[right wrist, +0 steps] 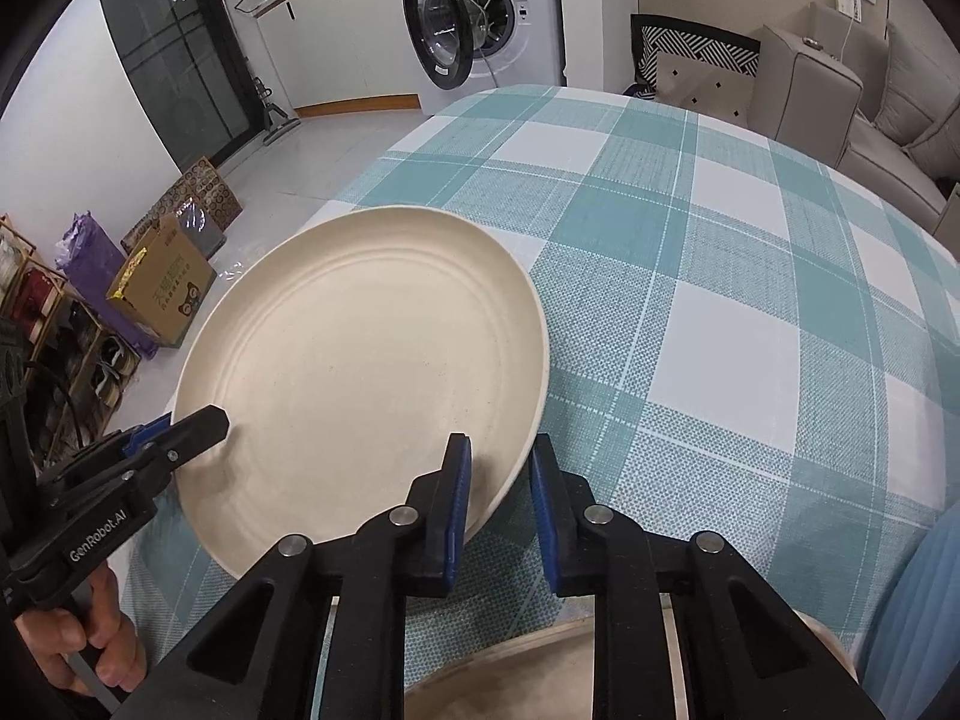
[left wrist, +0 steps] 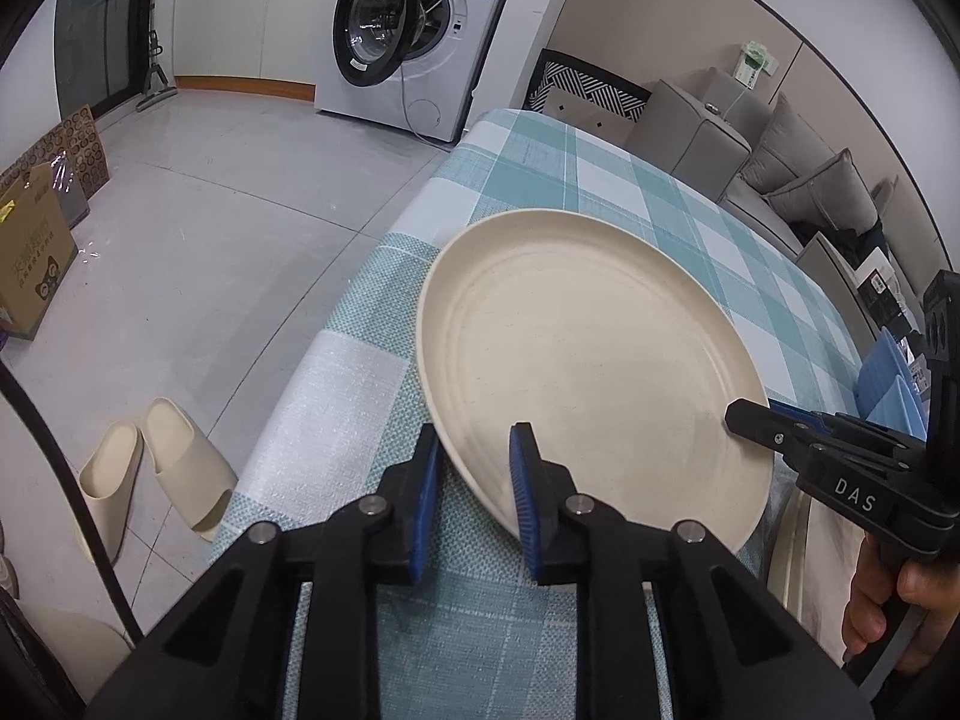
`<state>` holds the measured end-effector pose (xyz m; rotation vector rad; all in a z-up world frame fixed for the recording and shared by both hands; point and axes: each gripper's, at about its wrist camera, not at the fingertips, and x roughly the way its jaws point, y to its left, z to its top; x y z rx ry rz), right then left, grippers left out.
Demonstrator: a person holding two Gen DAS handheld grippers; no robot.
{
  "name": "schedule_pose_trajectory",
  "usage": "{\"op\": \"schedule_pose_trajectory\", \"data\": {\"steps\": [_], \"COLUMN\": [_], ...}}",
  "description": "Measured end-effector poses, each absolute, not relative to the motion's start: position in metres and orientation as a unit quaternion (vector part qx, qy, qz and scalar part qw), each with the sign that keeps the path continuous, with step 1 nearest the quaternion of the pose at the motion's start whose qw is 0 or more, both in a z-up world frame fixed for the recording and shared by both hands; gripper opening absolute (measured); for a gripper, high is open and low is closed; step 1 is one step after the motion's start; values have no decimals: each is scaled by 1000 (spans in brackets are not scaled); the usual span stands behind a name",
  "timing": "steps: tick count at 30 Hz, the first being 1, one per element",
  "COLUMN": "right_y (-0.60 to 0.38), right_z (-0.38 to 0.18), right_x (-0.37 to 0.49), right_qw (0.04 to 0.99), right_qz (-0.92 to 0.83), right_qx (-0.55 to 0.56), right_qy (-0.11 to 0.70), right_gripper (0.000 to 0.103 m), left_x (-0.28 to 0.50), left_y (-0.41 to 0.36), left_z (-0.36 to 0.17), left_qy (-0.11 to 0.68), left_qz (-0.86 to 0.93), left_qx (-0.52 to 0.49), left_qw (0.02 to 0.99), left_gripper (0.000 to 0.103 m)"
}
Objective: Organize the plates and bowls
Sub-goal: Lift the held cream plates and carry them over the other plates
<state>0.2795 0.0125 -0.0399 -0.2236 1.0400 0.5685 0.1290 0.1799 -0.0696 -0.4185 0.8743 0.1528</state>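
A large cream plate (left wrist: 594, 354) is held above the teal checked tablecloth (left wrist: 540, 174) near the table's left edge; it also shows in the right wrist view (right wrist: 360, 372). My left gripper (left wrist: 474, 468) straddles its near-left rim, one pad under and one on top. My right gripper (right wrist: 498, 492) straddles its near-right rim the same way. In the left wrist view the right gripper (left wrist: 744, 414) reaches the plate from the right. In the right wrist view the left gripper (right wrist: 204, 426) reaches it from the left.
Another cream dish (right wrist: 516, 678) lies low below the plate. Blue ribbed ware (left wrist: 888, 378) stands at the right. The tablecloth (right wrist: 720, 240) stretches far right. Slippers (left wrist: 150, 474), boxes (left wrist: 30, 252) and a washing machine (left wrist: 414, 30) are on the floor side. A sofa (left wrist: 780, 162) lies behind.
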Motion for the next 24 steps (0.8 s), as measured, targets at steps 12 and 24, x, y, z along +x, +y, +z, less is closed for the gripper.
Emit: {"op": "schedule_pose_trajectory", "data": {"steps": [12,24], "right_y": [13,5], "right_z": [-33,-19], "right_x": [275,269], "right_qw": [828,836], "right_qz": [268,269], "right_qx": [-115,-108], "right_qy": [479,465], "right_gripper": [18,18], "left_x": [127,123], "left_y": [177,172], "left_z": [-64,-53], "left_qy": [416,409], "left_qz": [79,75], "left_qx": [-186,-180], "left_qw": [887,892], "left_gripper": [20,21]}}
